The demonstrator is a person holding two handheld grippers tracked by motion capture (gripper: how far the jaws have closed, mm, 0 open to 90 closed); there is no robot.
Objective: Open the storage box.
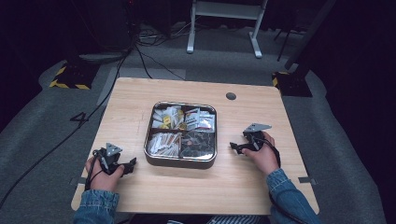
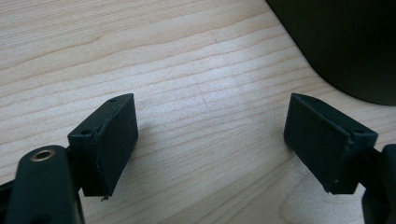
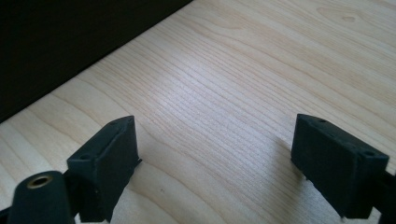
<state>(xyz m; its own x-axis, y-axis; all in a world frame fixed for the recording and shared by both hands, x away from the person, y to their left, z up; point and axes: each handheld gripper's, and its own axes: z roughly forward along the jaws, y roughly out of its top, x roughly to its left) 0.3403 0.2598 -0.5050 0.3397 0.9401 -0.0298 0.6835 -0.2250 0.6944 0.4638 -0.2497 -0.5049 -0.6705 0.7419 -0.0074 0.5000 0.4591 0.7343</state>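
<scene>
pale wood table (image 1: 196, 186), grey carpet (image 1: 46, 112) (dark room), left gripper (image 1: 127, 166) and right gripper (image 1: 236, 147) jaws apart

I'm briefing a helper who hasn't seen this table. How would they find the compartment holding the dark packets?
Start at the light wooden table and find the square metal tray with rounded corners at its middle, split into four compartments. The compartment of dark packets is the near one on the side of the right gripper. The other three hold pale or white-and-yellow packets.
</scene>
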